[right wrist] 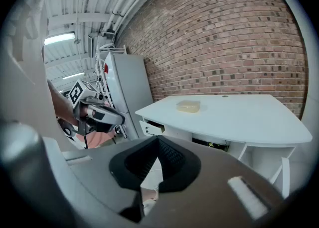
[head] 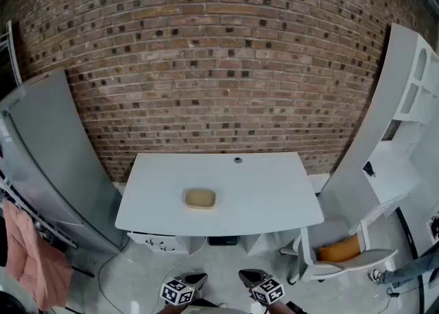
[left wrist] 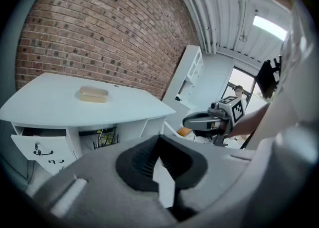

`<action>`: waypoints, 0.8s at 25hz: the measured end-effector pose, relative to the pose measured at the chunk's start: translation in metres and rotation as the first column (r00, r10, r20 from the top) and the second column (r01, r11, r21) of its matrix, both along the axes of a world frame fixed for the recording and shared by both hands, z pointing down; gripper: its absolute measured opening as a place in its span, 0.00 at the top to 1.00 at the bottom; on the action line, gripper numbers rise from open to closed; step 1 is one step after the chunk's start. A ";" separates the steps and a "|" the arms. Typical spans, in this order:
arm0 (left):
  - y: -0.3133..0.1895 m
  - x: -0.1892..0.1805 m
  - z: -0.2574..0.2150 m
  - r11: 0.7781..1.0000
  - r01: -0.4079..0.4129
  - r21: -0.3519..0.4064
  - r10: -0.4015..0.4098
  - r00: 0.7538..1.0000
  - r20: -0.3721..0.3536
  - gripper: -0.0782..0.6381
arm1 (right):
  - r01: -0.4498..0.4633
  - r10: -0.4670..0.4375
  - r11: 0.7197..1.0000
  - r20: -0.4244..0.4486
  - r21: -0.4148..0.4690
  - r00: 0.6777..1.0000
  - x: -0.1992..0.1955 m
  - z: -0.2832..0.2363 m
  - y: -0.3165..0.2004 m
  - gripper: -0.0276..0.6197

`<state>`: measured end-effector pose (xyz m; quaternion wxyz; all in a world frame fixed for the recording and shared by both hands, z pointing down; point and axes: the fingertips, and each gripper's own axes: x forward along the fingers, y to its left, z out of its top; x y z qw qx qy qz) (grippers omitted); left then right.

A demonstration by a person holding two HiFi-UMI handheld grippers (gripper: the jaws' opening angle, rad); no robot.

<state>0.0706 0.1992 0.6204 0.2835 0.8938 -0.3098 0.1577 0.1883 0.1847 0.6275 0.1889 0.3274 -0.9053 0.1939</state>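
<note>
A tan, rounded block lies alone on a white desk, left of its middle. It also shows in the left gripper view as the tan block and in the right gripper view as the tan block. Both grippers hang low in front of the desk, well short of it. My left gripper is shut and holds nothing; its jaws meet. My right gripper is likewise shut and empty. Each gripper sees the other: the right gripper, the left gripper.
A brick wall backs the desk. A grey cabinet stands at the left with pink cloth beside it. A white shelf unit and a chair with an orange cushion stand at the right. A drawer hangs under the desk.
</note>
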 end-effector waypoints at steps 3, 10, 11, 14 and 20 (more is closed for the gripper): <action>0.008 0.001 -0.011 1.000 -0.002 0.022 0.002 1.000 -0.001 0.89 | 0.022 -0.022 0.999 0.006 0.036 1.000 -0.005 -0.009 0.003 0.95; 0.013 -0.003 -0.020 0.998 0.035 0.058 -0.037 0.999 0.025 0.89 | 0.023 -0.026 0.997 0.045 0.068 0.999 -0.005 -0.022 0.014 0.94; 0.013 -0.003 -0.021 0.997 0.039 0.061 -0.041 0.999 0.027 0.89 | 0.013 -0.017 0.997 0.054 0.072 0.998 -0.003 -0.022 0.015 0.94; 0.018 -0.004 -0.018 0.997 0.041 0.060 -0.043 0.998 0.034 0.89 | 0.001 -0.006 0.997 0.072 0.074 0.997 -0.003 -0.022 0.017 0.94; 0.018 -0.008 -0.015 0.997 0.062 0.051 -0.064 0.997 0.043 0.89 | -0.009 0.004 0.998 0.073 0.068 0.997 0.001 -0.018 0.018 0.94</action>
